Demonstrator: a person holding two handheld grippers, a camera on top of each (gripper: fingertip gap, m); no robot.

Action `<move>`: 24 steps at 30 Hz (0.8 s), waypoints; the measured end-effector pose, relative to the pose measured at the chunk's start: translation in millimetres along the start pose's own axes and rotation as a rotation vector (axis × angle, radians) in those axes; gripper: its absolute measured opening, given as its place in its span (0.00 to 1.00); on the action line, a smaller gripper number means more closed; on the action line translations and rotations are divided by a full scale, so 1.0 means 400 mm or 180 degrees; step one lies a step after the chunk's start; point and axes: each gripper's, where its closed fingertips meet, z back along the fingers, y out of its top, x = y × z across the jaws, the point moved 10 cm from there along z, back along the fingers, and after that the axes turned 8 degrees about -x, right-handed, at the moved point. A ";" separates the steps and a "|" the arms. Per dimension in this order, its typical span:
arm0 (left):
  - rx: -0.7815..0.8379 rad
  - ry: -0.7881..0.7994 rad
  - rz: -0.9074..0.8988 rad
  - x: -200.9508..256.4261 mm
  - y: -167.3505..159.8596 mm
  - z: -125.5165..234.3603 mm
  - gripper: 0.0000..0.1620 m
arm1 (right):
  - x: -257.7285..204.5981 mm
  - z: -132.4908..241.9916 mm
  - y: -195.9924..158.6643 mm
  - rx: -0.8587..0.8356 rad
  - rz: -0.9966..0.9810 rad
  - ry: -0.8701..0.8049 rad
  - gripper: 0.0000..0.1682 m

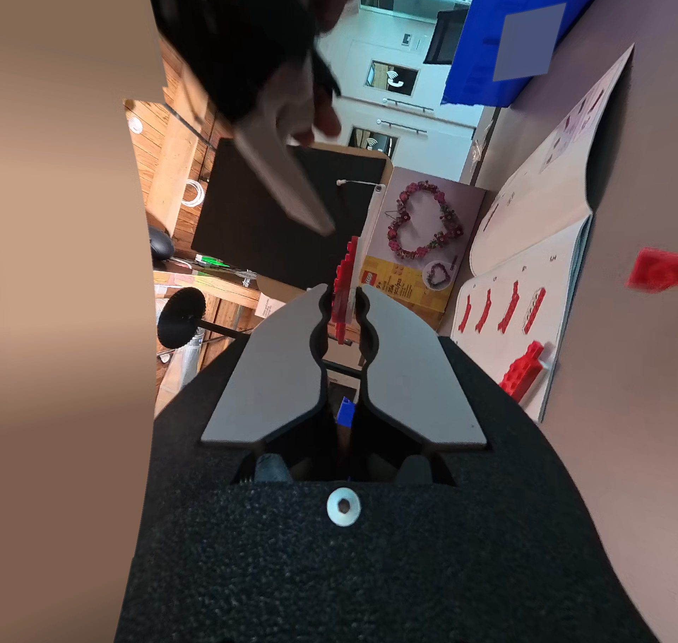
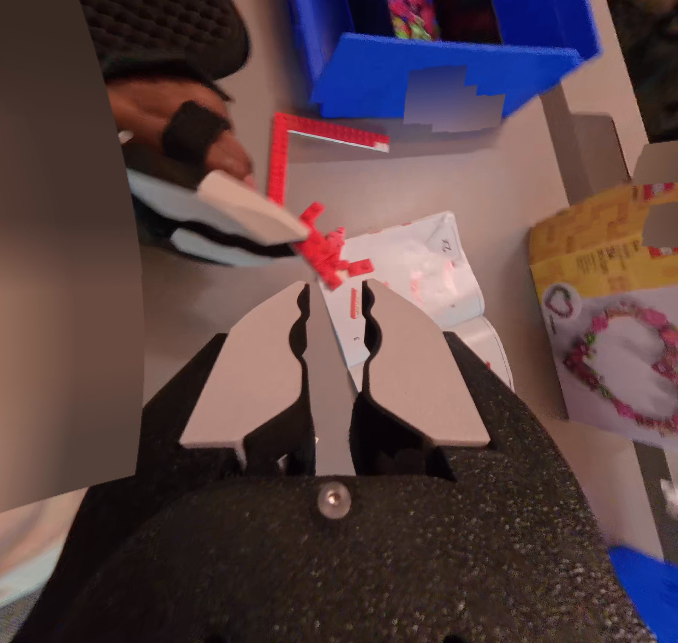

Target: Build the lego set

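My left gripper [image 1: 344, 289] is shut on a red lego assembly [image 1: 343, 295] of joined plates and holds it in the air, edge-on between the fingertips. In the right wrist view the left gripper [image 2: 299, 243] comes in from the left with the red assembly [image 2: 324, 254] at its tip, just ahead of my right gripper [image 2: 335, 283]. The right gripper is open and empty, above the open instruction booklet [image 2: 414, 287]. A red L-shaped lego frame [image 2: 279, 155] lies on the table beyond. One right-gripper finger [image 1: 290, 185] shows blurred in the left wrist view.
A blue bin [image 2: 422, 71] holding coloured pieces stands at the back of the table [image 2: 458, 185]. The yellow lego box [image 2: 605, 313] lies at the right. Red bricks [image 1: 522, 374] sit on the booklet [image 1: 532, 258]. A black mesh chair [image 2: 157, 19] is at the left. My two grippers' fingertips are within a few centimetres of each other.
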 end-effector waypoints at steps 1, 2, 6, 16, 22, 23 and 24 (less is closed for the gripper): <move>-0.0020 -0.0001 0.0006 0.001 -0.004 -0.001 0.07 | -0.010 0.003 -0.021 0.0093 0.0202 0.0161 0.16; -0.0064 -0.0012 0.0020 0.000 -0.012 0.000 0.07 | -0.025 -0.001 -0.050 0.0158 0.0380 0.0335 0.16; -0.0154 -0.0032 0.0071 -0.005 -0.034 -0.001 0.07 | -0.082 -0.100 -0.180 -0.0042 0.0195 0.0869 0.17; -0.0126 -0.0122 0.0097 0.007 -0.042 0.006 0.07 | -0.143 -0.218 -0.204 -0.0126 0.0329 0.0652 0.15; -0.0099 -0.0134 0.0162 0.006 -0.040 0.010 0.07 | -0.087 -0.222 -0.208 -0.0156 0.1024 0.0968 0.16; -0.0099 -0.0138 0.0167 0.006 -0.040 0.010 0.07 | -0.078 -0.230 -0.205 -0.0134 0.1013 0.1099 0.16; -0.0100 -0.0143 0.0163 0.007 -0.040 0.011 0.07 | -0.073 -0.238 -0.200 -0.0088 0.0982 0.1233 0.16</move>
